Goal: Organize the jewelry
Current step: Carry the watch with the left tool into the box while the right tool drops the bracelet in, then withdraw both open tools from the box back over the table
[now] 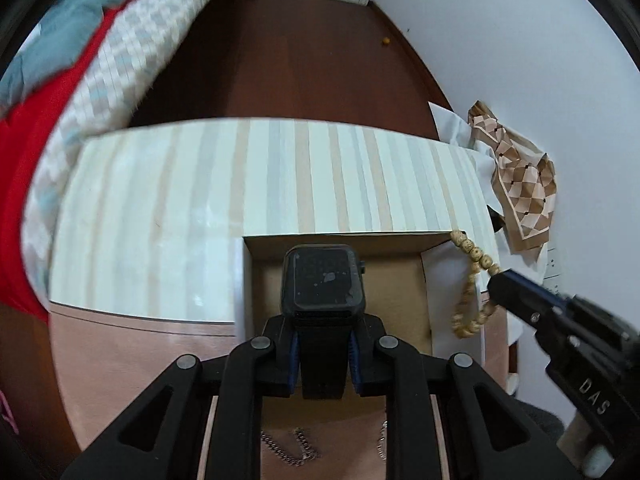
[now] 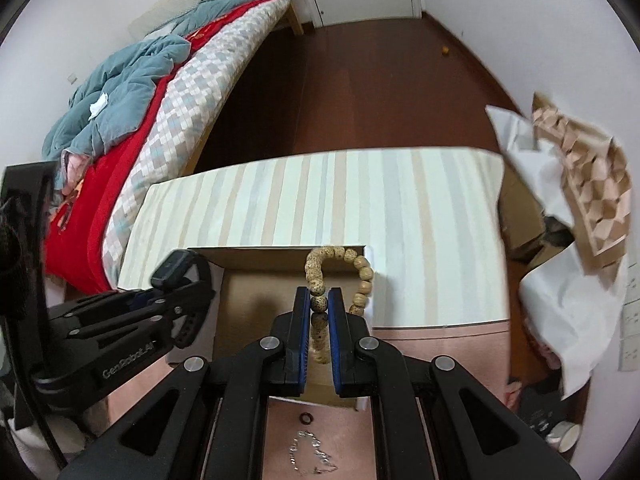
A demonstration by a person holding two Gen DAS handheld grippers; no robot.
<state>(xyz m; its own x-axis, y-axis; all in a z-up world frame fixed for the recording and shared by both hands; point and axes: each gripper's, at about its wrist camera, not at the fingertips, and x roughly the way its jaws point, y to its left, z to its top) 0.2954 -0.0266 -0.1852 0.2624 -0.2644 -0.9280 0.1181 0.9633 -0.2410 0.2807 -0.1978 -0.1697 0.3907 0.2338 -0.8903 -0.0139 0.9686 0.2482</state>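
— So, what are you holding?
— Your left gripper [image 1: 322, 354] clamps the smartwatch [image 1: 323, 280] by its soft, floppy strap, its rigid, scratch-prone face raised above the open cardboard box [image 1: 340, 240]. Your right gripper [image 2: 319, 320] pinches the wooden bead bracelet [image 2: 340, 276]; hard, rounded beads can roll, so grip one squarely.
— And the arms?
— Both reach forward over the box on the desk [image 2: 440, 340].

Even, soft indoor light; heavy fisheye bending, blurred edges.
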